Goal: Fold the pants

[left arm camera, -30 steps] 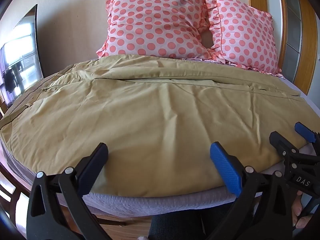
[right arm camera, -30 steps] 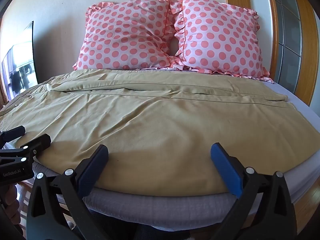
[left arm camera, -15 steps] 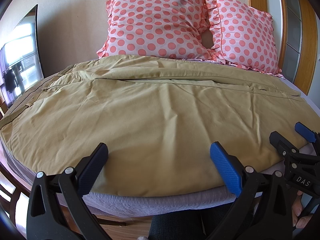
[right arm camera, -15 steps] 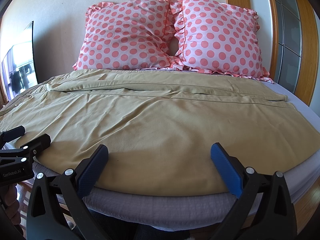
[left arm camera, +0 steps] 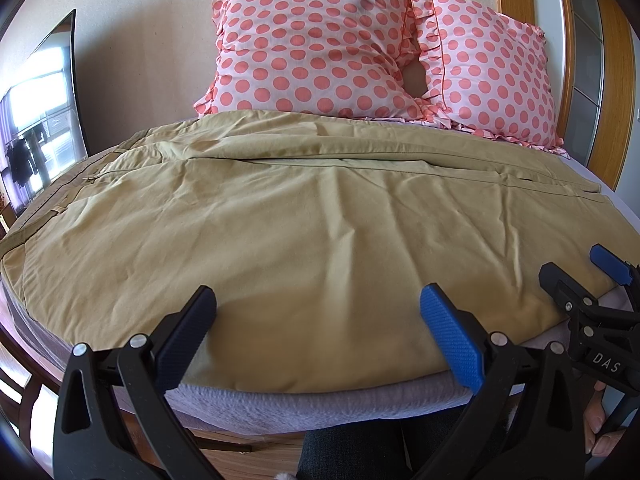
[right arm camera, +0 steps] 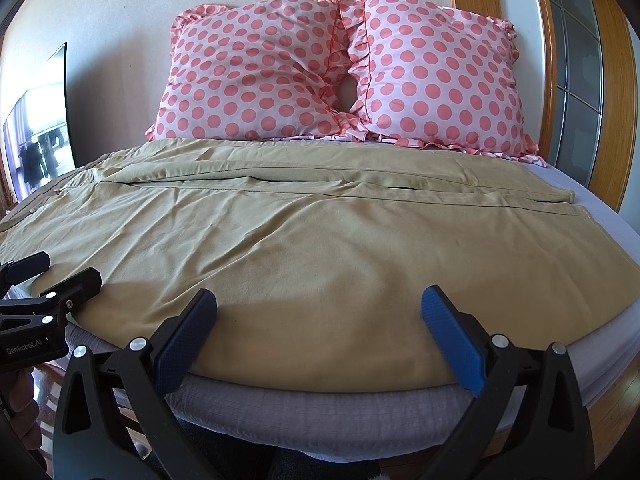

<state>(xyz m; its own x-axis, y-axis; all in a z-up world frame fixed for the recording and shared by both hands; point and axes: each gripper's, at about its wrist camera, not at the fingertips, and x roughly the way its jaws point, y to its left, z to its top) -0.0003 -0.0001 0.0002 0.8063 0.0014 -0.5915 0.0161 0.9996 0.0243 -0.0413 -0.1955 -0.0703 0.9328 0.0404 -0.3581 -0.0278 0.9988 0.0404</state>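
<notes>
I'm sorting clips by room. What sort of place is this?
Most likely a bedroom: khaki pants are spread on a bed, with two polka-dot pillows against the wall at its head.

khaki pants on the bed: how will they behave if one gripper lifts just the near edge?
The khaki pants are probably floppy: the thin cloth lies creased and follows the mattress. Lifted at one spot, they would likely sag and trail. Both the left gripper and right gripper are open at the near edge.
</notes>
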